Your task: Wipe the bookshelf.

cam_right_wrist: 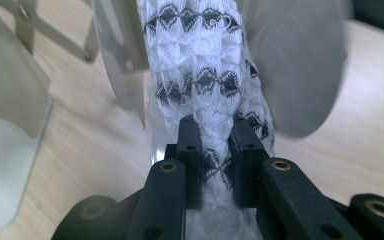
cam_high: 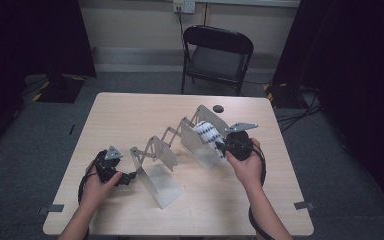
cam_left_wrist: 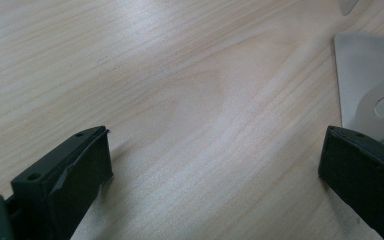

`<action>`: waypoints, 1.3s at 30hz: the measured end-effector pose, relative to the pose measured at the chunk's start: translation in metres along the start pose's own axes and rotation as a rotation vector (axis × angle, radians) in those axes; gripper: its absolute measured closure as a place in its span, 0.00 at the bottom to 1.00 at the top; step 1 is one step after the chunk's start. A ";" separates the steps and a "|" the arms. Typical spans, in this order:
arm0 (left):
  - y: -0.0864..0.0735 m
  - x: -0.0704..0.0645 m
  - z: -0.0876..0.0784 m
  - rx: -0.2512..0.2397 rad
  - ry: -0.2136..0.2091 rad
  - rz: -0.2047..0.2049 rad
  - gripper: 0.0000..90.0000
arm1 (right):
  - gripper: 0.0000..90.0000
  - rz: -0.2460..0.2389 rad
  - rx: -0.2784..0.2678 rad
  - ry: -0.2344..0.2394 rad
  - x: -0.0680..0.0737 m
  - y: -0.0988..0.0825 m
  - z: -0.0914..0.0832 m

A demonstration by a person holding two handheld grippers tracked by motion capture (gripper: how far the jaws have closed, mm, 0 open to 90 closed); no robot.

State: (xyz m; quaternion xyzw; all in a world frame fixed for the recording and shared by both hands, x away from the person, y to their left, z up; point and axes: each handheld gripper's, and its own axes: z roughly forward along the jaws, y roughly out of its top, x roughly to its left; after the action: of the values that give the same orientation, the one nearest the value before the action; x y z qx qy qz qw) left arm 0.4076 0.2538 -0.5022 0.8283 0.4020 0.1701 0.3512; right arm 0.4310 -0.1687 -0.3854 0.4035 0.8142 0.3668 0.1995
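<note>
Knitted cloth [cam_right_wrist: 200, 75]: soft white weave with black diamond pattern, bunched between far-right plates of expanding sheet-metal rack [cam_high: 155, 165], clamped in right tool [cam_right_wrist: 219, 135]. Left tool [cam_left_wrist: 215, 160]: jaws apart over pale wood-grain table [cam_left_wrist: 155, 75], near-left.

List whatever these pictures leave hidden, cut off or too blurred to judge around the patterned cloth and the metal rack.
- Patterned cloth: its lower end is hidden behind the right gripper in the right gripper view; its top is cut off by the frame's edge.
- Metal rack: in the left gripper view the right edge cuts it off.
- Left gripper: too small and dark in the high view to tell whether it touches the rack.
</note>
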 end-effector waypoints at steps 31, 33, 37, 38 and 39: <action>0.001 0.001 0.000 0.008 -0.003 0.009 0.00 | 0.87 0.019 0.045 -0.027 -0.009 -0.002 0.028; 0.001 0.001 0.000 0.009 -0.002 0.009 0.00 | 0.87 0.026 0.055 -0.025 -0.009 -0.008 0.032; 0.001 0.001 0.000 0.006 -0.003 0.006 0.00 | 0.87 0.041 0.077 -0.024 -0.009 -0.020 0.041; 0.001 0.001 0.000 0.008 -0.002 0.007 0.00 | 0.87 0.047 0.084 -0.022 -0.009 -0.023 0.044; 0.001 0.001 0.000 0.009 -0.003 0.009 0.00 | 0.87 0.045 0.091 -0.022 -0.009 -0.025 0.046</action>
State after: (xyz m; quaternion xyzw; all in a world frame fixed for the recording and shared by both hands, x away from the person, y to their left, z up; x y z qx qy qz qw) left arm 0.4086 0.2540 -0.5017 0.8318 0.3985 0.1689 0.3474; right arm 0.4519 -0.1660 -0.4339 0.4346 0.8184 0.3293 0.1817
